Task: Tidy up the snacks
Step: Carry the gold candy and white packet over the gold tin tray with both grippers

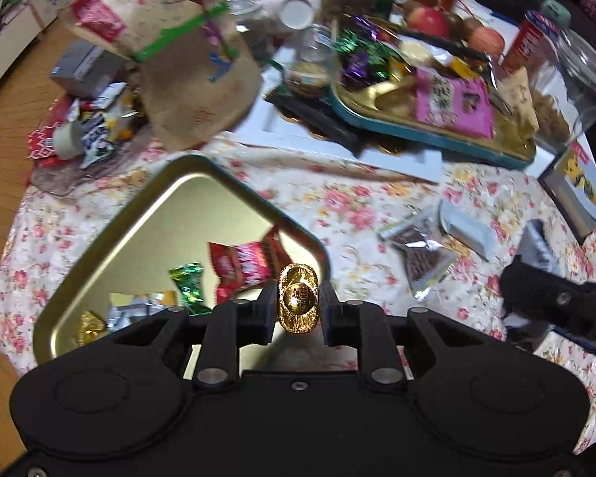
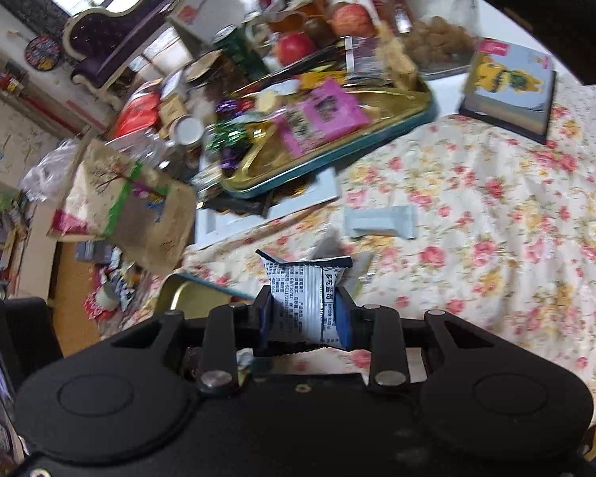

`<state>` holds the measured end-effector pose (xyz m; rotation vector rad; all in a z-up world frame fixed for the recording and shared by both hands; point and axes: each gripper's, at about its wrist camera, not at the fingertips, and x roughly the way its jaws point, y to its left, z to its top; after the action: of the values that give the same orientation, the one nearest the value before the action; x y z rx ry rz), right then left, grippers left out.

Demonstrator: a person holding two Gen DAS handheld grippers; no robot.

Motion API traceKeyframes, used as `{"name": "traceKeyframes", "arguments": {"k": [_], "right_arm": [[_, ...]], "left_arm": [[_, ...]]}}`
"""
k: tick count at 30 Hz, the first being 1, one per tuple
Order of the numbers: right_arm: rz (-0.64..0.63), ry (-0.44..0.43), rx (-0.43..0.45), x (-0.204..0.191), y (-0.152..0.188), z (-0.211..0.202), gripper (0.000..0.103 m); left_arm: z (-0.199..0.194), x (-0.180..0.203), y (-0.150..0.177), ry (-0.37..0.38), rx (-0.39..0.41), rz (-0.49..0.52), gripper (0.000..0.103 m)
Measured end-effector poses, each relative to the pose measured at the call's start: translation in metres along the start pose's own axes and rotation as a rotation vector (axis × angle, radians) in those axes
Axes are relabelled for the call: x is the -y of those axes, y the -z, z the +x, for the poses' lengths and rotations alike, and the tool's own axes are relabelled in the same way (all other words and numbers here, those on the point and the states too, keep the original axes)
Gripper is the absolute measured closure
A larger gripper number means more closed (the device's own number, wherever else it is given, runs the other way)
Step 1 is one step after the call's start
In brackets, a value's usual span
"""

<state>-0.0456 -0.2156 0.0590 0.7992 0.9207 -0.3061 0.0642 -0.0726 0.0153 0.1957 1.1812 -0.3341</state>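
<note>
- Snacks are mid-sort: your left gripper has its fingers clenched on a gold-foil candy, held upright above the near right rim of the gold tray.
- That tray already holds a red packet, a green-wrapped sweet and another gold piece.
- Your right gripper grips a white printed snack packet over the floral worktop, just right of the tray's corner.
- Next, I judge, carry each piece inward over the tray floor before letting go; dropped at the rim, the candy could roll onto the cloth.
</note>
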Motion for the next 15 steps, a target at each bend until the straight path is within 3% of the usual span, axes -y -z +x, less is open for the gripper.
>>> {"name": "traceKeyframes", "arguments": {"k": [7, 15], "right_arm": [[-0.145, -0.067, -0.05, -0.052, 0.024, 0.022, 0.069], [-0.29, -0.112, -0.114, -0.085, 0.053, 0.036, 0.07]], "left_arm": [[-0.019, -0.049, -0.009, -0.057, 0.054, -0.063, 0.074], [-0.019, -0.104, -0.013, -0.082, 0.05, -0.151, 0.074]]}}
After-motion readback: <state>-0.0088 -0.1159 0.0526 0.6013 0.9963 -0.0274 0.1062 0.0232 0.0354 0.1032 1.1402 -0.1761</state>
